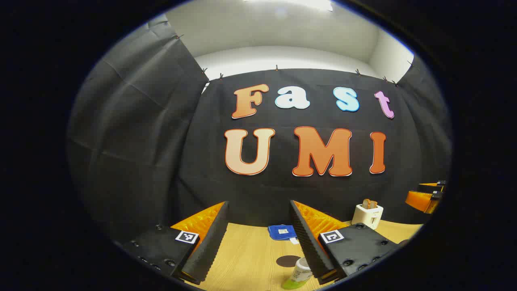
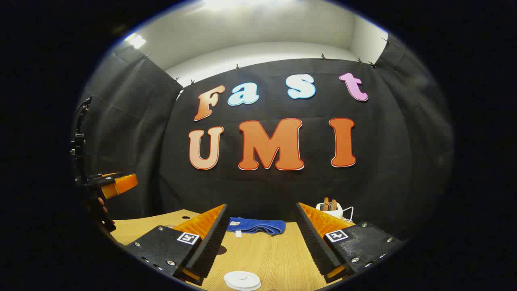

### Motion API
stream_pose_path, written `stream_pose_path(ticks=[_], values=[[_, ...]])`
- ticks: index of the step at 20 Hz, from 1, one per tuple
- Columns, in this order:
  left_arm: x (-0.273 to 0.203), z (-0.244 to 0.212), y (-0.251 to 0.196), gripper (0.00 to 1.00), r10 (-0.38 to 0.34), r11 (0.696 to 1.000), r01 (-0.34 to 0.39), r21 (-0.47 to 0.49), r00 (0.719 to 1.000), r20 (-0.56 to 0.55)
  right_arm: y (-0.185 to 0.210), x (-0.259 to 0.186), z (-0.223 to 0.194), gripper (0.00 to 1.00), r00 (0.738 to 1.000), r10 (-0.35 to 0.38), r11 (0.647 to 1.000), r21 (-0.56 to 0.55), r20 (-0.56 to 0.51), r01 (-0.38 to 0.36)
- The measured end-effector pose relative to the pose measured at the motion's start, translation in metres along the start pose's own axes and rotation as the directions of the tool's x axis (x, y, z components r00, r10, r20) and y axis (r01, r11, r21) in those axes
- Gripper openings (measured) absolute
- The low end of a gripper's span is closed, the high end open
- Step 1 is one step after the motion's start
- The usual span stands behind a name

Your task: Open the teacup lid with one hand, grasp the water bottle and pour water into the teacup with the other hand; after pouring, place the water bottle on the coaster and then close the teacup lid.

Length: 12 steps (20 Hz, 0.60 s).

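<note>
Showing bottle left, perhaps lid right

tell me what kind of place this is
Likely a staged recording booth, not a real kitchen: black cloth walls pinned up around a wooden table with household props, a toaster and a blue towel.

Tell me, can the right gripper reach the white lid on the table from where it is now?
Probably yes. The right gripper hangs above the white lid, its jaws standing wide apart and holding nothing. Bare wooden table lies between them, so the way down looks free.
</note>
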State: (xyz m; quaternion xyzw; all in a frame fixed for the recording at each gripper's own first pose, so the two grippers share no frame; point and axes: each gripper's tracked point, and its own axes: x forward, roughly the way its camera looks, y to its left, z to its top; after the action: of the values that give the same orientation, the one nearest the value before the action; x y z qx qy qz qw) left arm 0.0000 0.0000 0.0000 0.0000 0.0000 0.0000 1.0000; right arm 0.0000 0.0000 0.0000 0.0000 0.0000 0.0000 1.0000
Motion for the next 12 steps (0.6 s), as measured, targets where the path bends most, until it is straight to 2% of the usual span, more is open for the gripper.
stream_pose_path(ticks=[4, 8, 12], values=[[0.0028, 0.0101, -0.0025, 0.94, -0.005, 1.000, 0.005, -0.006, 1.000, 0.015, 0.0064, 0.0028, 0.0044, 0.97, 0.999, 0.023, 0.999, -0.037, 0.024, -0.022], [0.0061, 0.0108, -0.0021, 0.93, 0.025, 1.000, -0.025, 0.013, 1.000, 0.013, 0.0090, 0.0035, 0.0007, 0.97, 0.999, 0.039, 0.997, -0.068, 0.027, -0.037], [0.0074, 0.0046, -0.0064, 0.94, 0.006, 1.000, -0.006, -0.028, 1.000, -0.011, 0.0065, 0.0036, -0.0045, 0.98, 0.999, 0.037, 0.998, -0.052, 0.013, -0.036]])
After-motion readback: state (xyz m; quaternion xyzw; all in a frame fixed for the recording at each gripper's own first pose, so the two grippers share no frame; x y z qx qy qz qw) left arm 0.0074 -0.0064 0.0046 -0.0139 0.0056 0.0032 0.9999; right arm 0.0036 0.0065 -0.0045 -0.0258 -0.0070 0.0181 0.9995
